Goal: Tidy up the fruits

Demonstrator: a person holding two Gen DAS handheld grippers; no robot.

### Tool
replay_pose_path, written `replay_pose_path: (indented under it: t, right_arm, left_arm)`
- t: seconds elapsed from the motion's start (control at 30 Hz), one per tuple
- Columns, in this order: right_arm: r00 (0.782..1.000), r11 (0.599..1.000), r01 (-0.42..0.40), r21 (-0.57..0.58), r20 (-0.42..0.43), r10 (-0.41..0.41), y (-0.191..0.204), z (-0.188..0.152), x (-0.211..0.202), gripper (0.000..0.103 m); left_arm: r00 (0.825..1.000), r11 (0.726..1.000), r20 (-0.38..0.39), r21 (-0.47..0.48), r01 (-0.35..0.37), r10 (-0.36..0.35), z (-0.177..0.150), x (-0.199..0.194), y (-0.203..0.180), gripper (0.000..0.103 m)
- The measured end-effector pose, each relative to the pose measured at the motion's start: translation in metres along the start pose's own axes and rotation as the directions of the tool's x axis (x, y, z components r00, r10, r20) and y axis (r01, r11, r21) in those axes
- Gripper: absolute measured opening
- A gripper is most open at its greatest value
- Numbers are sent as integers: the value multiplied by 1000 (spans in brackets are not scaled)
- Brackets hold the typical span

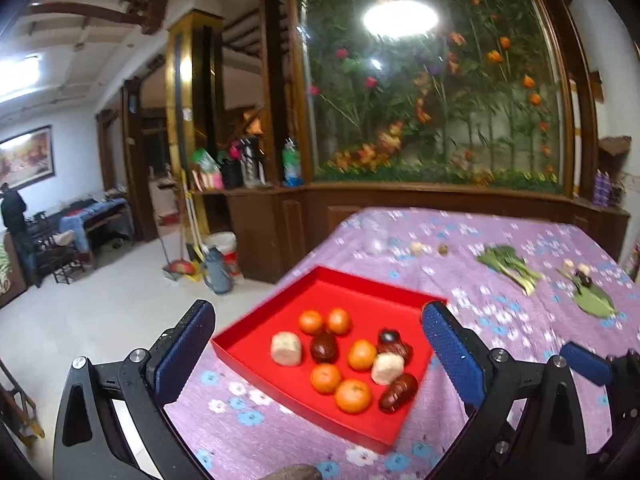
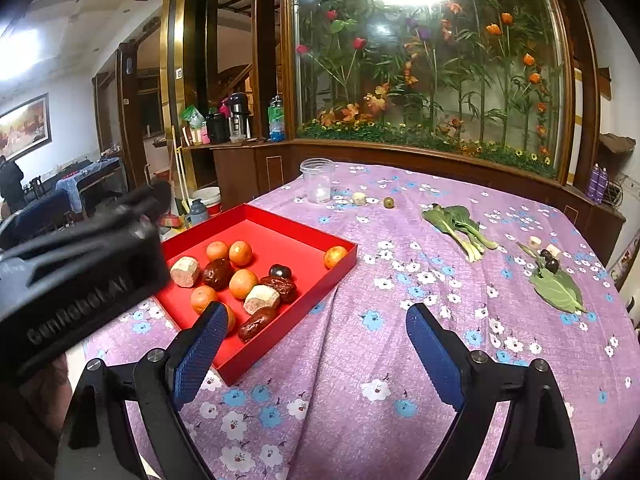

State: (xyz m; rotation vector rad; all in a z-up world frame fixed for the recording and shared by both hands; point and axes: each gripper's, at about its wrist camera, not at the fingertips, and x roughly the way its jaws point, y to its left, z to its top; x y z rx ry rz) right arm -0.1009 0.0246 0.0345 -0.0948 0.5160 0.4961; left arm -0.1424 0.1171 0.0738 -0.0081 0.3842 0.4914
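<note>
**Two open grippers over a desk of fruit**

Two views show the same purple flowered cloth [image 2: 360, 344] on the desk and a red tray [image 1: 280, 300] near its left edge.

Left wrist view: the left gripper [image 1: 316, 344] stands wide open with nothing between its blue pads, which frame the tray. In the tray lie five small oranges [image 1: 353, 396], two pale chunks [image 1: 285, 349], and several dark brown fruits, among them a red date [image 1: 398, 393] at the near right side. A blue pad of the right gripper [image 1: 586, 364] shows at the lower right, just beside the left gripper's right finger. Farther back on the cloth lie a leafy green vegetable [image 1: 508, 266] and a broad leaf [image 1: 595, 303] with small dark and pale pieces next to it; this part is blurred.

Right wrist view: the right gripper [image 2: 314, 346] is also spread wide and holds nothing; bare cloth lies between its pads. Its left pad partly covers the tray's near corner and one orange. One orange [image 2: 335, 257] sits alone by the tray's far right wall [image 2: 344, 268], apart from the cluster of fruit at the left. The black body of the left gripper [image 2: 80, 280] fills the left side, above the tray's left end. Beyond the tray stand a clear plastic jar [image 2: 318, 180], a pale chunk [image 2: 359, 199] and a small green fruit [image 2: 388, 202]. To the right lie the green vegetable [image 2: 460, 228] and the leaf [image 2: 558, 290], with dark round fruits [image 2: 551, 264] touching its far end.
</note>
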Motion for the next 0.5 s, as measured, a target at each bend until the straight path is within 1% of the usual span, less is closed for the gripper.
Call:
replay_pose_path:
  t: [0.1,0.17,0.27,0.3,0.4,0.5]
  right_arm:
    - [1000,1000,0,-2,-3,0,1,-1,0,94]
    - [1000,1000,-3,-4,-11,3,2,-1,2,95]
    - [999,999,-27,-22,-46,26,9,1,12,95]
    - [998,999,-36,-32,-57,34,12,1,15,95]
    - [995,997,-64,-50,-81,59,18,3,25,95]
    - [993,996,-85,-30,-86,82,17,5,32,95]
  left_arm:
    - [998,1000,-58,5,29,-29,-3,11,1,103]
    - [996,999,-80,-2,34,-34,-6,16,2,103]
    - [993,999,-113,-5,32,-32,-11,23,5,103]
    - [992,1000,-126,-7,30,-31,-11,26,7,103]
    - [983,1000,-185,-10,-5,4,-12,36,13,103]
    - [977,999,-213,-38,-25,16,-11,39,24,103]
